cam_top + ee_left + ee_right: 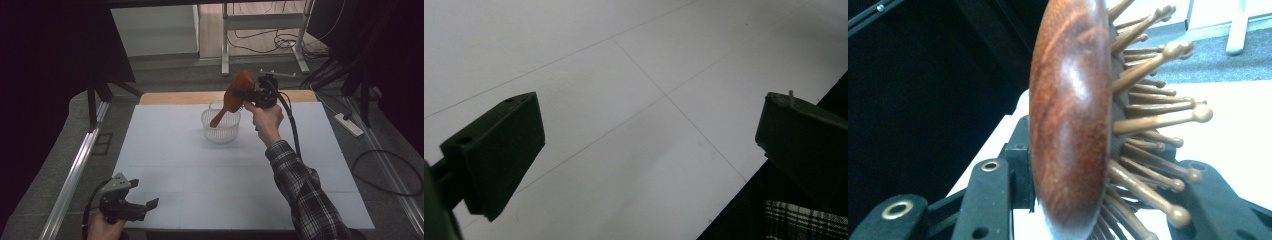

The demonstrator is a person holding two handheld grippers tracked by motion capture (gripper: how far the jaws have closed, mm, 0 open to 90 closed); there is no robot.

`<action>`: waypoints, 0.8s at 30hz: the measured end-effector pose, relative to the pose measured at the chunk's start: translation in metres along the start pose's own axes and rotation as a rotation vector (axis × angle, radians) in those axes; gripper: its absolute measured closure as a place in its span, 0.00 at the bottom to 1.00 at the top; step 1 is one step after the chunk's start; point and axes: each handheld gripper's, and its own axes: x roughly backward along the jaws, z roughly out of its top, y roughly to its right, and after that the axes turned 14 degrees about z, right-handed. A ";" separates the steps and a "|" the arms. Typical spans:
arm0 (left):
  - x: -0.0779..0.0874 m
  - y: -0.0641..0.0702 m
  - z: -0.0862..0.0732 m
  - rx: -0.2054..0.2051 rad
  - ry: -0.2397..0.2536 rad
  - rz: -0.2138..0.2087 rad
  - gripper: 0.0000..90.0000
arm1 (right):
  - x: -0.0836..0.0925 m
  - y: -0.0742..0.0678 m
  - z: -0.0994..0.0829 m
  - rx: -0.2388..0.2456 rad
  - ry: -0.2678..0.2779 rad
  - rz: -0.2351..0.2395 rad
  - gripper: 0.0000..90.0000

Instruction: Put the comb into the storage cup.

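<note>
Fingers of the right gripper (248,95) were clamped on a wooden hairbrush (235,96), one black jaw against the smooth brown back and the other in among the pegs. In the right gripper view the brush head (1071,120) stood on edge between the jaws, polished back to the left of the frame, round-tipped wooden bristles (1158,120) fanning to the right.

From the high view, the brush was held up in the air at the far side of the table (165,165), head uppermost and tilted, handle slanting down and to the left. The handle's end (216,121) dipped toward the mouth of a small clear ribbed basket (220,131) that stood on the white surface near the far edge; whether it touched the rim could not be told. The person's right hand (266,120) gripped the tool from below, plaid sleeve (300,190) running back to the bottom edge.

The left gripper (142,206) sat low at the near left corner of the table, well apart from basket and brush. Its fingers (499,150) stood wide apart with nothing between them, bare white table behind them in the left gripper view. A scrap of plaid cloth (804,220) showed at the lower right there.
</note>
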 end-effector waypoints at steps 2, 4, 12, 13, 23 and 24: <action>0.000 0.000 0.000 -0.002 0.000 0.002 0.00 | -0.003 0.002 -0.004 -0.007 -0.012 0.000 0.60; 0.000 0.000 0.000 -0.002 0.000 0.001 0.00 | -0.005 0.003 -0.007 -0.004 -0.015 -0.006 0.60; 0.000 0.000 0.000 -0.002 -0.001 0.002 0.00 | -0.012 0.009 -0.017 -0.012 -0.034 -0.016 0.60; 0.000 0.000 0.000 -0.001 -0.001 0.002 0.00 | -0.013 0.009 -0.018 -0.010 -0.037 -0.017 0.60; -0.001 0.000 0.000 -0.003 -0.005 0.001 0.00 | -0.022 0.008 -0.028 0.017 -0.065 -0.042 0.60; -0.001 0.000 0.000 -0.002 -0.005 0.000 0.00 | -0.023 0.009 -0.029 0.019 -0.067 -0.043 0.59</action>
